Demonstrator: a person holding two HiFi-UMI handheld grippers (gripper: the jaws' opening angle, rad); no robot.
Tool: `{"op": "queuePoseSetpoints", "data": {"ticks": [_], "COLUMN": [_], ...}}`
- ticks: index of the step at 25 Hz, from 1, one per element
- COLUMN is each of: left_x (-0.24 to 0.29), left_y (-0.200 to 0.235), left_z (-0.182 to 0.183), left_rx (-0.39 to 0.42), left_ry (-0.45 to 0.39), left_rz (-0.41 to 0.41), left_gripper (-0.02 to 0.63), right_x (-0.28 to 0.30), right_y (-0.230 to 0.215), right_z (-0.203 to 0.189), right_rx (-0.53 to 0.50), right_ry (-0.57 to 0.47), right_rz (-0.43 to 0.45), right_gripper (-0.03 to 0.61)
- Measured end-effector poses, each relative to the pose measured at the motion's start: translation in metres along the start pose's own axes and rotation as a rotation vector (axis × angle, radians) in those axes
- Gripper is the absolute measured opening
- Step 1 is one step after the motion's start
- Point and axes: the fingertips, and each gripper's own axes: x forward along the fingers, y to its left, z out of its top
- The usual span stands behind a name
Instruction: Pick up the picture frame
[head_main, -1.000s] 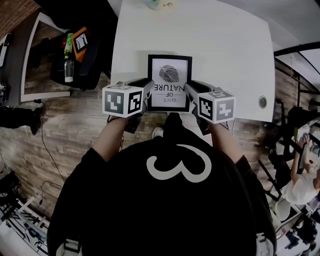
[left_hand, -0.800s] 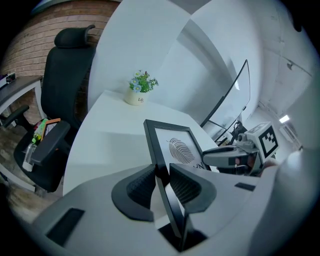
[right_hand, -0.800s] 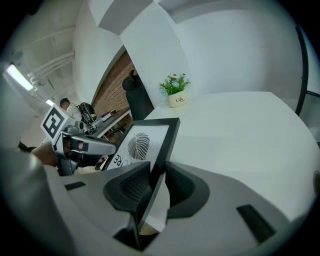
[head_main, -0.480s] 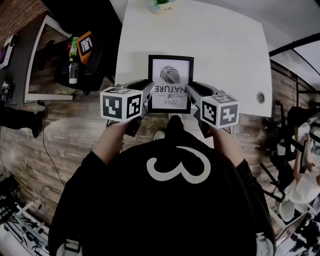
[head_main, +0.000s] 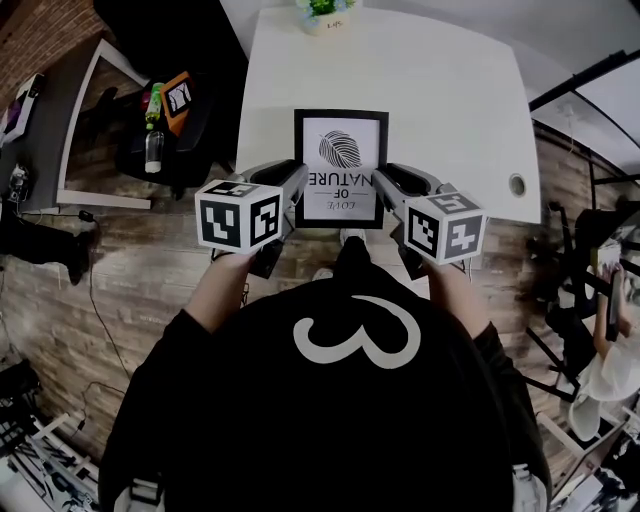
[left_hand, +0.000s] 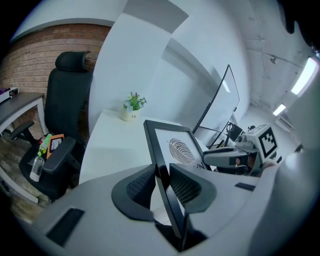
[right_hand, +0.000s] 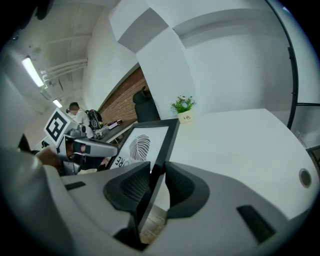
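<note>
A picture frame (head_main: 340, 168) is pinched by left gripper (left_hand: 161, 182) and right gripper (right_hand: 152, 185) over a white table (head_main: 450, 100), potted plant (head_main: 322, 10) at 12 o'clock, office chair (head_main: 165, 125) at 10 o'clock.

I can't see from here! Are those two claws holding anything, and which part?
Both hold the picture frame: the left gripper clamps its left black border, the right gripper its right border, near the person's end.
</note>
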Motion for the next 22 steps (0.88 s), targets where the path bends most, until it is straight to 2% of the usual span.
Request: {"op": "queuePoseSetpoints", "data": {"ticks": [8,22], "left_x": [-0.021,-0.059], "left_y": [-0.016,-0.034], "left_z": [0.014,0.036], "left_rx": [0.073,0.125], "left_ry": [-0.04,-0.141], "left_rz": [-0.007,-0.053], "left_gripper": [0.098,0.098], "right_x": [-0.021,-0.056], "right_y": [0.011,0.039], "right_z": [0.012,0.042], "right_rx": [-0.009,-0.088], "right_ry": [-0.067,-0.185], "right_rz": [-0.015,-0.049], "right_gripper": [0.106,0.104]}}
